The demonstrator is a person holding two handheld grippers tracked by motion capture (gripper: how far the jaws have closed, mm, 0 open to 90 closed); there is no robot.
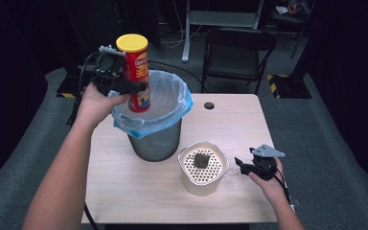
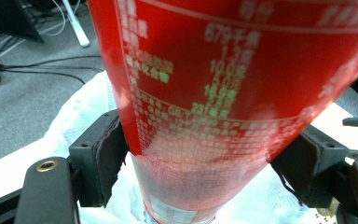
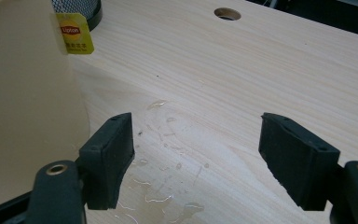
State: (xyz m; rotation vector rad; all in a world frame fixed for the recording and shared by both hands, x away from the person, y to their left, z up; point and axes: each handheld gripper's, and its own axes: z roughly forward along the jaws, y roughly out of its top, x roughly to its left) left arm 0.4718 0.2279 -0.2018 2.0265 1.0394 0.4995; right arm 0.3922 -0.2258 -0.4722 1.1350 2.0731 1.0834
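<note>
Red chip can (image 2: pixel 223 107) sits clamped upright between the left tongs (image 1: pixel 124 86) above the lined bin (image 1: pixel 155 139); right tongs (image 3: pixel 200 158) gape empty.

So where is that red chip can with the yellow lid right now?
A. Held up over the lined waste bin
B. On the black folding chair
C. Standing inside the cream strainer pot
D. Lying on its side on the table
A: in the high view the left gripper clamps the chip can upright above the waste bin with the blue liner, and the left gripper view shows its fingers pressing both sides of the can.
</note>
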